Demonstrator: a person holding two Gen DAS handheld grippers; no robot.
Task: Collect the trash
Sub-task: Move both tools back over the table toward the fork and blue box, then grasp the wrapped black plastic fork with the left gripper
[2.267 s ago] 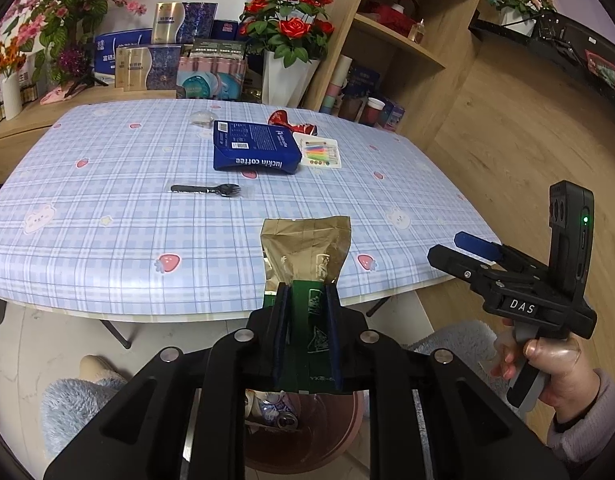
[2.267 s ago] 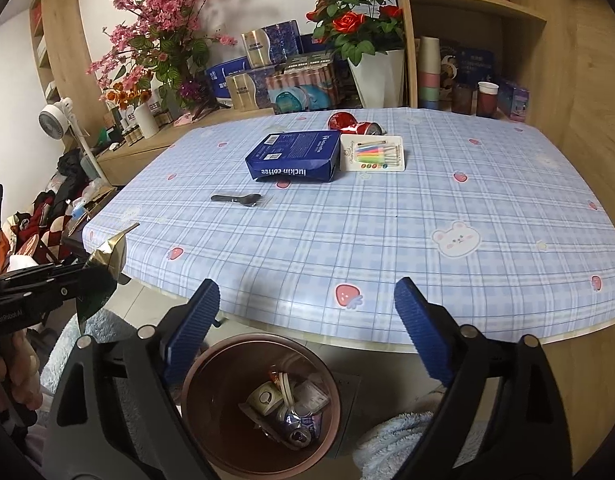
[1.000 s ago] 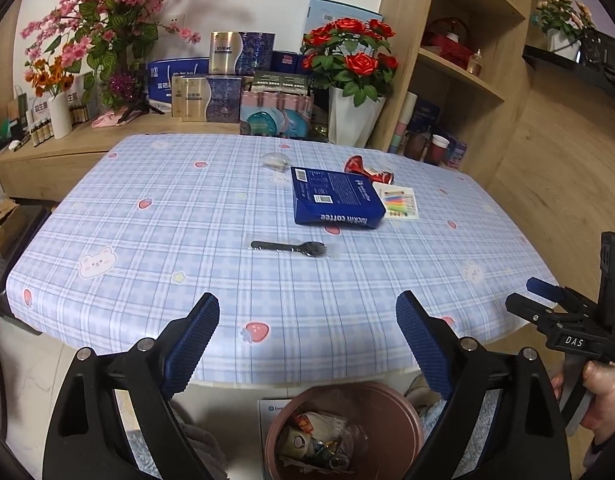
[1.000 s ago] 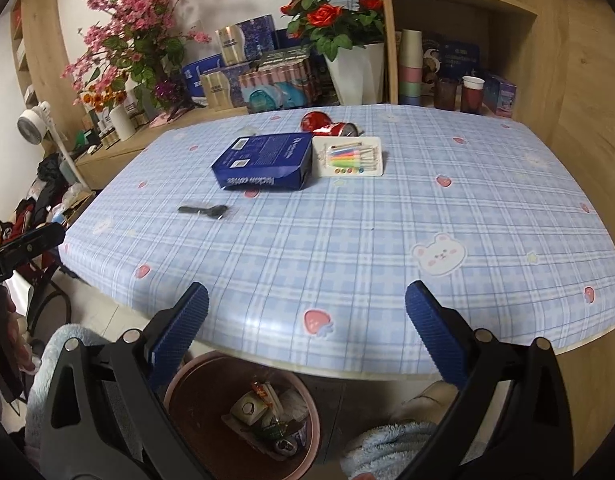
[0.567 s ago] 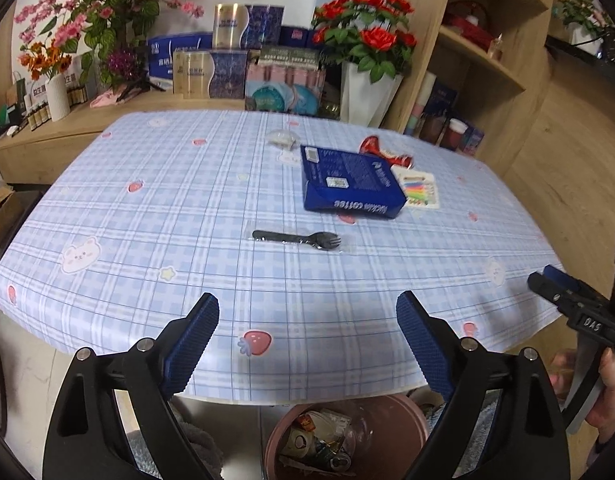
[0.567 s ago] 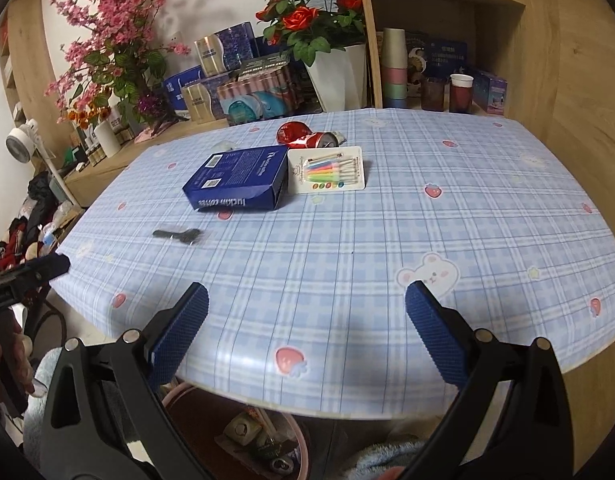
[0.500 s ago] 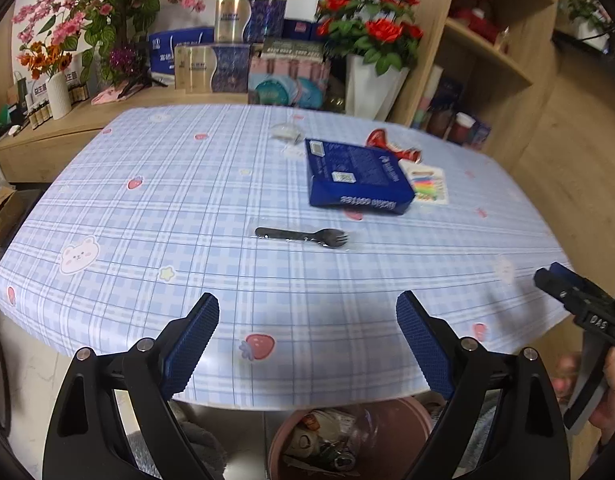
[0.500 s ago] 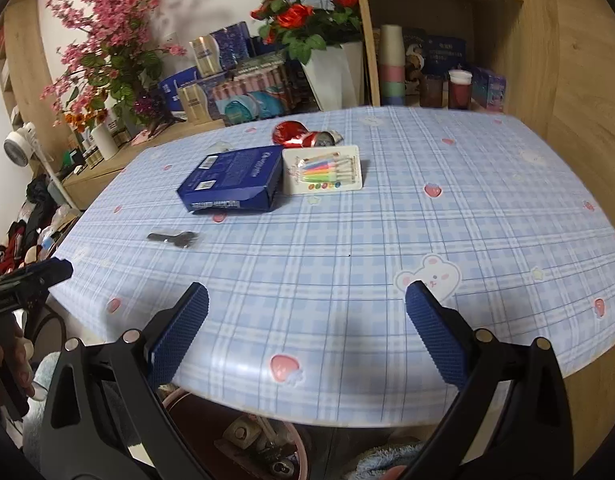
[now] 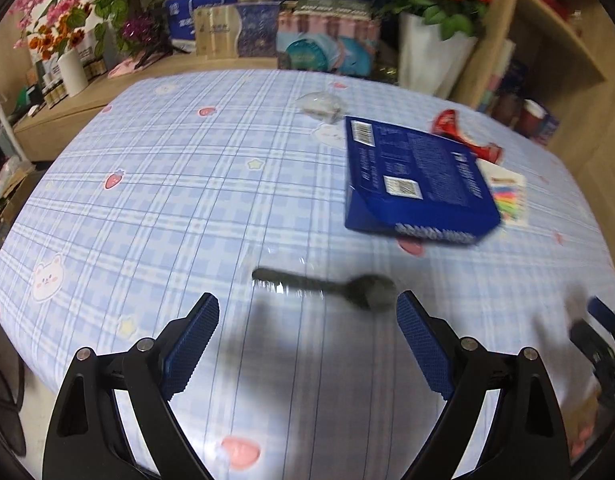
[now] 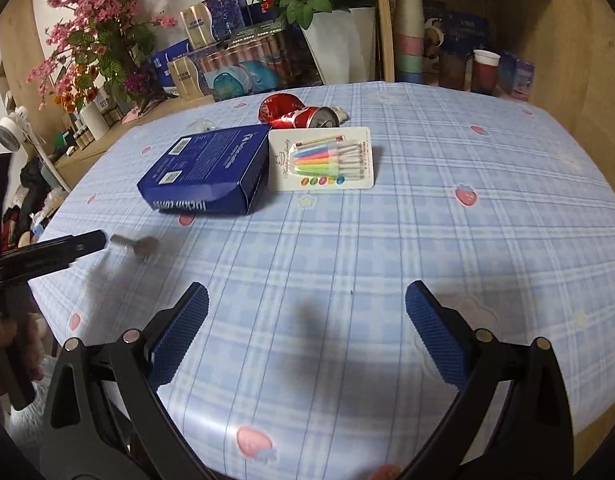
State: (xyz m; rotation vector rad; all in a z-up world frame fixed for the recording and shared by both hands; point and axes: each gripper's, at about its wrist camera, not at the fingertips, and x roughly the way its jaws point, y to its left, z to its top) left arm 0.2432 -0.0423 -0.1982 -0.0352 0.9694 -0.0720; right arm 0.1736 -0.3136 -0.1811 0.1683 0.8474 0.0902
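The left gripper (image 9: 307,316) no longer holds the gold-and-green packet and stands wide open. Both it and the right gripper (image 10: 307,312) now hang over the table (image 10: 447,240), the bin out of view.

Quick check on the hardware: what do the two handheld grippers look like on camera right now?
Both look alike: the left gripper and right gripper have matte black forked frames with round silver pivot bolts, and each finger ends in a blue pad with a fine knurled texture. No cables or sleeves show clearly.
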